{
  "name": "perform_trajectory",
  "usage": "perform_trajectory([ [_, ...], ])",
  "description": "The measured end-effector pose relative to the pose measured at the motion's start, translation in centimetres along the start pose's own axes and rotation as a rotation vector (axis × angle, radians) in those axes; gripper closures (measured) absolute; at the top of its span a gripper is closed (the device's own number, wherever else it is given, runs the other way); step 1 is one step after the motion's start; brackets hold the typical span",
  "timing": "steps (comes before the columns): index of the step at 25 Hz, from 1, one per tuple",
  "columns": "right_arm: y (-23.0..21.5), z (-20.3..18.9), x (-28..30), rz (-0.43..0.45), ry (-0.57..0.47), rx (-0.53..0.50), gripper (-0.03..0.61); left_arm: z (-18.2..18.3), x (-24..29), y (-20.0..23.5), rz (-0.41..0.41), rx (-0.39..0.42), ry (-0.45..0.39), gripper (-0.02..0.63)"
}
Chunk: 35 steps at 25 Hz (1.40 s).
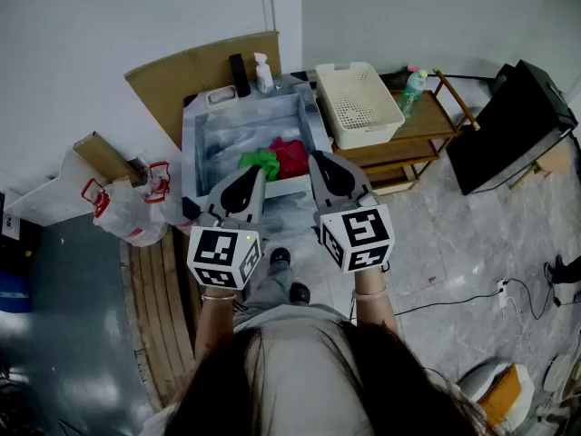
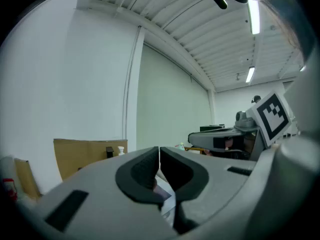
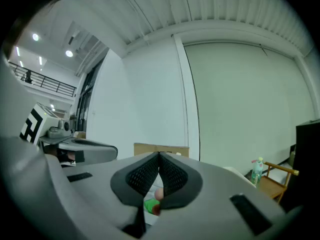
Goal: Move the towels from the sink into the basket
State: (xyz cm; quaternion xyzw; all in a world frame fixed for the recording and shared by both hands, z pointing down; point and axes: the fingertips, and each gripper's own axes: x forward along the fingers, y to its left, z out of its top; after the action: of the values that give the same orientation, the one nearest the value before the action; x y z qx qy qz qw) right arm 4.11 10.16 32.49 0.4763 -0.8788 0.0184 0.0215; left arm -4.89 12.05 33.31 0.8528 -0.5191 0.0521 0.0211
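A green towel and a red towel lie bunched at the near end of the grey sink. The white slotted basket stands to the sink's right on a wooden shelf. I hold both grippers level in front of me, short of the sink's near edge. My left gripper is shut with nothing in it. My right gripper is shut and empty too. Below its closed jaws, in the right gripper view, a bit of the green towel shows.
A soap bottle stands on the sink's far rim and a green bottle on the wooden shelf. Cardboard leans behind the sink. A plastic bag and a slatted pallet lie left, a black case right.
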Motion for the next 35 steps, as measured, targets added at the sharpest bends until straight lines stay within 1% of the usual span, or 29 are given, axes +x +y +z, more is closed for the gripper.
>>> perform_trajectory([
  [9,-1.9,-1.5,3.6,0.026,0.035,0.026,0.554,-0.5,4.2,2.3,-0.004,-0.018,0.008,0.603],
  [14,-2.6,-2.8,6.1,0.036,0.065,0.010,0.554,-1.1,6.4,3.9,-0.007,-0.032,0.025,0.603],
  [19,-3.2,-4.2,9.2,0.054,0.128,0.009,0.554,-1.5,8.5,6.0,-0.015,-0.042,0.043,0.603],
  [24,-3.6,-6.1,12.2,0.055,0.198,-0.012,0.554,-2.0,10.6,8.2,-0.027,-0.051,0.049,0.603],
  [35,-4.3,-11.0,17.6,0.069,0.375,-0.023,0.552,-3.4,15.0,12.3,-0.084,-0.065,0.089,0.603],
])
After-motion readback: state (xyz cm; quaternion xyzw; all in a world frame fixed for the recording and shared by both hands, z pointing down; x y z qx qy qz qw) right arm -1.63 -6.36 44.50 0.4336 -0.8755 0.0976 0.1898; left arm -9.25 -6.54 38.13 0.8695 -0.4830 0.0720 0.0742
